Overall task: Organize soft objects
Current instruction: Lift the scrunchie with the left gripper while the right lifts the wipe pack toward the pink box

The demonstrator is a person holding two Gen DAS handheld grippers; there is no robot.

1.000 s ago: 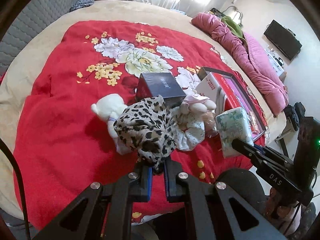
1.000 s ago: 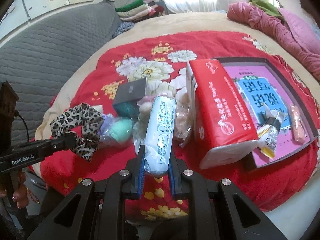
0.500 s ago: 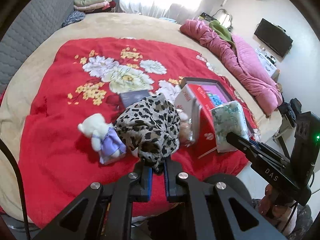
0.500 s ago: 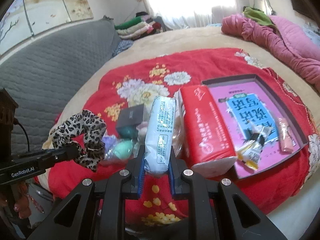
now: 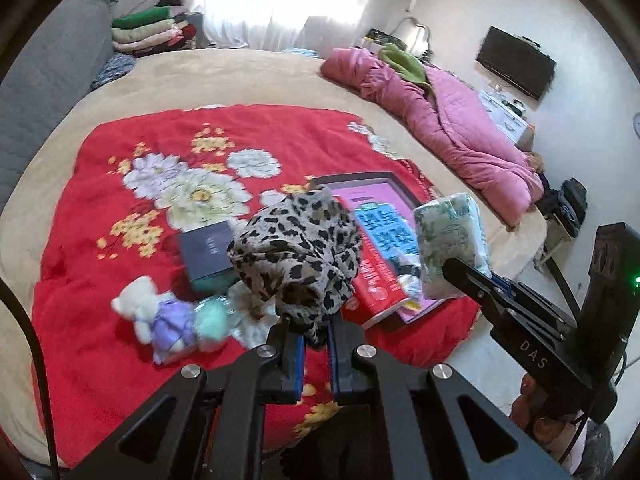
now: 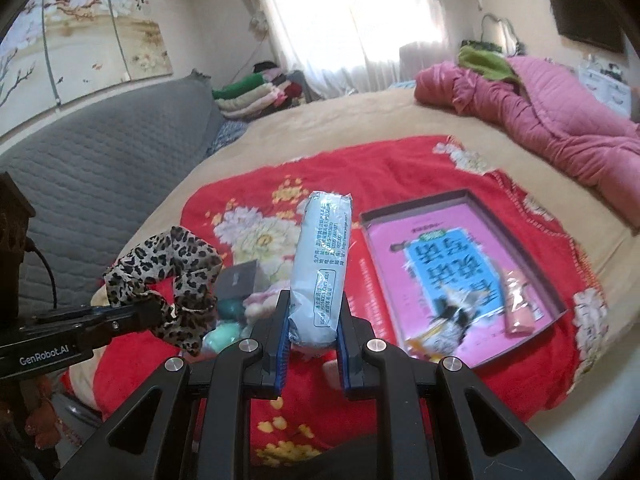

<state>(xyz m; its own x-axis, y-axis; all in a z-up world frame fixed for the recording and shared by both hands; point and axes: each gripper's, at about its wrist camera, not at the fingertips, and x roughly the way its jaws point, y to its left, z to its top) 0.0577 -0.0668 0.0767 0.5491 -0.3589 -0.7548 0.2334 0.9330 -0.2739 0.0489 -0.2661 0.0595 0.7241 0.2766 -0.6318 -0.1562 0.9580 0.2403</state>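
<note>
While the left tool is pinching one leopard-print scrunchie between its blue pads at the lower centre of the left wrist view, the scrunchie is hanging in the air above the bed, clear of the red floral blanket. Starting at the lower left of that frame, one white plush bear in a purple dress is lying on the blanket, with one mint-green soft ball touching it on the right. Just above them, one dark box is resting flat. Moving right past the scrunchie, one red tissue pack is leaning against one shallow box lid with a pink and blue print. At the right of the frame, the right tool is gripping one pale tissue packet, held off the blanket.

Seen from the right wrist view, the left tool is entering from the left edge with the scrunchie looped around its tip. At centre, the right tool is squeezing the tissue packet upright between its pads. At the upper right, one pink quilt is lying bunched along the bed's edge.
</note>
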